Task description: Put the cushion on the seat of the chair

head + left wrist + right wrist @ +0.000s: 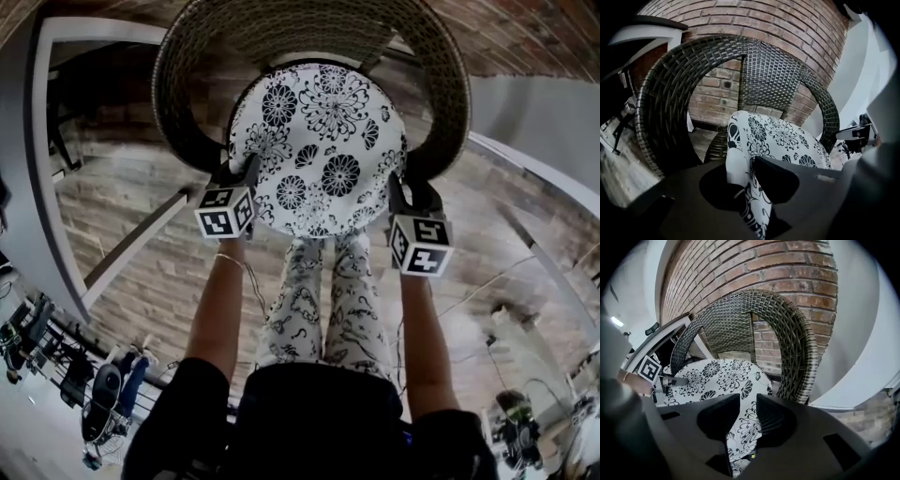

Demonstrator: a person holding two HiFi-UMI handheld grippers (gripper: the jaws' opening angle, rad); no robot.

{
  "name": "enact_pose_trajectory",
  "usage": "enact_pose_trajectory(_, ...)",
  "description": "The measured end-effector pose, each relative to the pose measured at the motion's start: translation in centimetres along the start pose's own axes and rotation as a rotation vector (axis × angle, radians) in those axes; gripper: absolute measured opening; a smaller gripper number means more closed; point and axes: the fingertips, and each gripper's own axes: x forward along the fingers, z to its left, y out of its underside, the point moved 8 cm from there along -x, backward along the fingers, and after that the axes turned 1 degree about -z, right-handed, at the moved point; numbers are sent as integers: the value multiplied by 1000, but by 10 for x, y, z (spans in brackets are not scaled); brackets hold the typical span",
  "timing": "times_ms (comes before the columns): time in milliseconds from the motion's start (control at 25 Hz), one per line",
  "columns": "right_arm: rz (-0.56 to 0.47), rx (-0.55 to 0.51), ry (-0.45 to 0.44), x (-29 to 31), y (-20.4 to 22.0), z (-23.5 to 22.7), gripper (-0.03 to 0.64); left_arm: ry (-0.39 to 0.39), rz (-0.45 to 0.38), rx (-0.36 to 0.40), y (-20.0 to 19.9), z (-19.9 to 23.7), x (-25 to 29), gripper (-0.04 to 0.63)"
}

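Head view: round floral cushion [317,150], judged light, soft and pliant, held between the arms of the wicker chair [173,94] over its seat, left gripper [239,175] and right gripper [399,192] each clamped on opposite rim edges, a sound hold.

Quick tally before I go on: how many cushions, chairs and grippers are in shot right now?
cushion: 1, floral black and white
chair: 1, dark wicker
grippers: 2, the left gripper and the right gripper, each shut on the cushion's edge
Total: 4
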Motion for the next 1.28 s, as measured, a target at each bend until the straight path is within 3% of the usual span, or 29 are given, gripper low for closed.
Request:
enact_pose_trajectory(240, -5, 1, -2, -1, 3, 3, 107, -33, 13, -22, 2, 8, -4, 120)
enact_pose_trajectory(520, -2, 8, -8, -4, 3, 11, 108, -71, 3, -19, 5, 16, -16, 123)
enact_pose_trajectory(1280, -57, 64, -2, -34, -14, 36, 106, -67, -64, -50, -12, 17, -65, 123)
